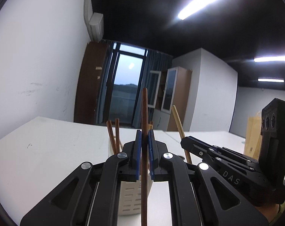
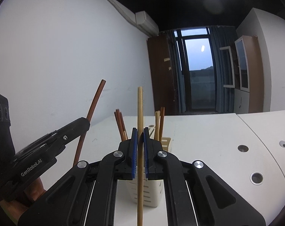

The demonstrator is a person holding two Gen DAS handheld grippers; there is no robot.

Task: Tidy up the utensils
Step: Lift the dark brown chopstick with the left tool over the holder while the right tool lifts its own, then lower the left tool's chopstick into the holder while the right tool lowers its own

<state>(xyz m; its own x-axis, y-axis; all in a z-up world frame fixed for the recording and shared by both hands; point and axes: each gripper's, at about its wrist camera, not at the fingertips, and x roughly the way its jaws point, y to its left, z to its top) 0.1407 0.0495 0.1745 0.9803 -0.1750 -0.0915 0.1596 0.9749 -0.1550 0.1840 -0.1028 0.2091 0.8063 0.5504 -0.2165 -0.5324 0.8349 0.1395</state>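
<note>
The left tongs are clamped on a dark chopstick, held upright so its tip rises toward 12 o'clock and its lower end runs down past the blue pads. The right tongs pinch a pale chopstick in the same upright way. Holding each stick vertical probably lets it drop straight into a slot rather than catch on the rim. Just beyond both tongs, on the white worktop, stands the cream holder with slotted walls. Sticks already stand in it: dark ones lean toward 11 o'clock in the right view, and a pale and a dark one stand at 1 o'clock, so the sticks seem sorted only in part. In the right view the left tongs show at 9 o'clock with the dark stick tilted; in the left view the right tongs sit at 3 o'clock, with a paper bag behind them. Both sticks appear ready to go down into the holder.
</note>
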